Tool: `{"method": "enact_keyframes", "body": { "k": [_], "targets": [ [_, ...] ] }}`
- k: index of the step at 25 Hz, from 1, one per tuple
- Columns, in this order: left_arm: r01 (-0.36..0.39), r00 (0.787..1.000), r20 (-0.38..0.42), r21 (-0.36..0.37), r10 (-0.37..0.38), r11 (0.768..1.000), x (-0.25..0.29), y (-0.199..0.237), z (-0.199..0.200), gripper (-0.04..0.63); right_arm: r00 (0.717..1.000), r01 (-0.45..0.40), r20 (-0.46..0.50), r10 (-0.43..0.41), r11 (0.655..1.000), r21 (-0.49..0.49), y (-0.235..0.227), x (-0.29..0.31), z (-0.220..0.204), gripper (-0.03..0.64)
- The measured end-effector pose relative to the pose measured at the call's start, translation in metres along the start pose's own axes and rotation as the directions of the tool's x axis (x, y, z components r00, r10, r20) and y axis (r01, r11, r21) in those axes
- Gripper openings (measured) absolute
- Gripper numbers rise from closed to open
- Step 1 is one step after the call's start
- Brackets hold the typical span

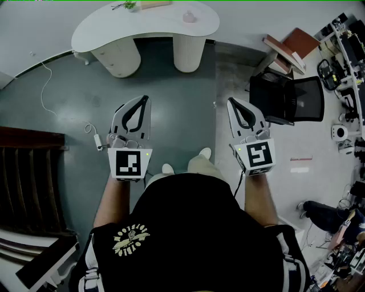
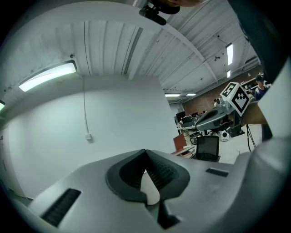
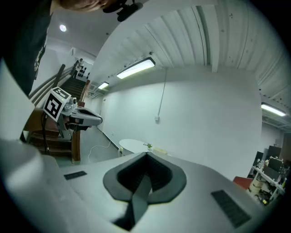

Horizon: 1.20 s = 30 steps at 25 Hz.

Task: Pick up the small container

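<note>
Readable print: none, only coded squares and one fuzzy crest
Black-and-white square marker (image 1: 129, 163) on my left gripper (image 1: 144, 98), a second marker (image 1: 260, 155) on my right gripper (image 1: 230, 101): block patterns, no letters or digits. Each marker shows again in the other gripper's view, pattern only. Yellow emblem (image 1: 130, 238) on my black shirt (image 1: 194, 228) has lettering round it, too small and warped to read

Overhead looking down, gripper views facing wall (image 2: 113, 123)

White curved table (image 1: 154, 25) with small plant (image 1: 130, 5), small pink container (image 1: 189, 17)
</note>
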<state>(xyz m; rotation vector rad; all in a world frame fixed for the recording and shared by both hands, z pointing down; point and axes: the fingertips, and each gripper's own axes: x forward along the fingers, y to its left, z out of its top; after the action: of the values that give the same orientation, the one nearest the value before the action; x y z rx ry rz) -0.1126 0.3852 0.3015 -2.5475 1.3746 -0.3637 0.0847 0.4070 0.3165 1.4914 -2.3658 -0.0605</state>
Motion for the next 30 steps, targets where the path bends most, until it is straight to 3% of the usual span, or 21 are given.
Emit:
{"method": "enact_keyframes", "body": {
  "k": [7,12,14,17,18,27,30],
  "targets": [
    [0.015,0.997,0.078,-0.019,-0.013,1.000,-0.068,0.028,-0.005,0.009,1.000,-0.002,0.002,0.002,1.000,-0.026,0.084,-0.019,0.011,0.029],
    [0.020,0.998,0.057,-0.085,-0.015,0.996,-0.081,0.046,-0.020,0.009,0.999,-0.031,0.033,0.031,0.999,0.009,0.107,-0.015,0.024,0.032],
    [0.016,0.997,0.070,-0.112,-0.009,0.994,-0.081,0.049,-0.020,0.009,0.997,-0.035,0.065,0.032,0.999,0.034,0.105,-0.017,0.025,0.044],
    [0.028,0.999,0.039,-0.154,-0.022,0.988,-0.080,0.053,-0.026,0.009,0.997,-0.036,0.074,0.030,0.996,0.084,0.098,-0.017,0.017,0.230],
    [0.026,0.999,0.031,-0.150,-0.022,0.988,-0.076,0.056,-0.028,0.009,0.998,-0.035,0.064,0.029,0.995,0.089,0.094,-0.013,0.014,0.245],
    [-0.002,1.000,-0.017,-0.115,0.000,0.993,-0.001,0.084,-0.044,0.009,0.998,-0.060,0.010,0.060,0.996,0.064,0.047,0.060,-0.003,0.258],
    [0.006,1.000,0.018,-0.087,-0.005,0.996,0.039,0.089,-0.033,0.009,0.997,-0.069,0.022,0.067,0.996,0.059,0.018,0.090,0.002,0.259]
  ]
}}
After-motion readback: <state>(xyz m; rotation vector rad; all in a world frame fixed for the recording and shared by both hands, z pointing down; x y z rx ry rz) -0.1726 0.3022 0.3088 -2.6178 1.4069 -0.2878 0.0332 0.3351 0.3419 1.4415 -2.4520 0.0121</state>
